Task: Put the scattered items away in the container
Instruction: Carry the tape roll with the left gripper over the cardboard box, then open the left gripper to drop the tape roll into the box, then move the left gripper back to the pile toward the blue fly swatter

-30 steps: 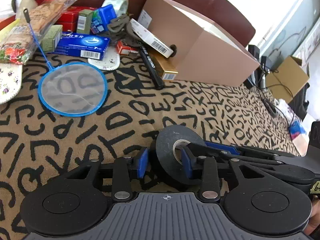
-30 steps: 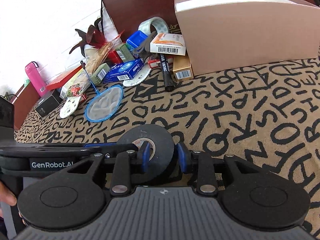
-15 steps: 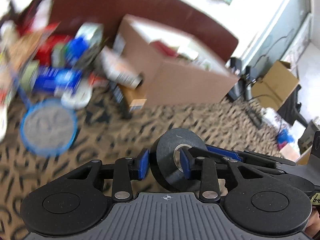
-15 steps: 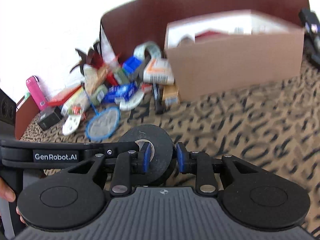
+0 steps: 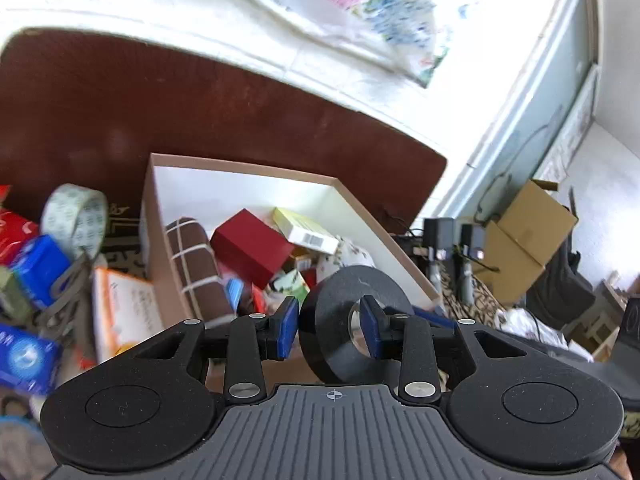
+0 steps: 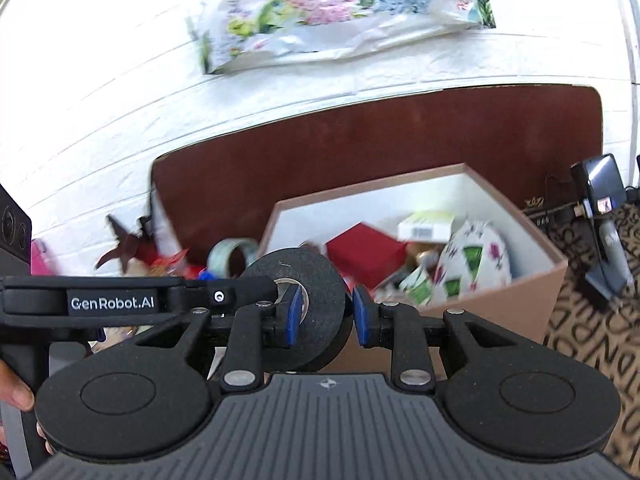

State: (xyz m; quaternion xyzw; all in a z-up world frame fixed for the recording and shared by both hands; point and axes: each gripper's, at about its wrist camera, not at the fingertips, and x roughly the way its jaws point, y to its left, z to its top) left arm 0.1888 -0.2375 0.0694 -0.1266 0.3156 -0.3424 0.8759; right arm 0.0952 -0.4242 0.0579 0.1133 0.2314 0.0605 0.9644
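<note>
Both grippers hold one black tape roll (image 5: 352,320), raised in front of the open tan box (image 5: 160,216). My left gripper (image 5: 330,326) is shut on the roll's band, one pad in the core. My right gripper (image 6: 325,316) is shut on the same roll (image 6: 316,292) from the other side. The box (image 6: 500,304) holds a red box (image 5: 250,246), a brown checked roll (image 5: 196,268), a white-yellow carton (image 5: 306,230) and a floral item (image 6: 472,264).
Left of the box lie a pale tape roll (image 5: 76,216), a blue packet (image 5: 38,270), a white-orange carton (image 5: 124,312) and a blue box (image 5: 24,354). A dark headboard (image 5: 200,112) stands behind. Cardboard boxes (image 5: 528,236) stand at right.
Both grippers have lifted the black tape roll off the patterned cloth and carried it up to the box, whose inside now shows.
</note>
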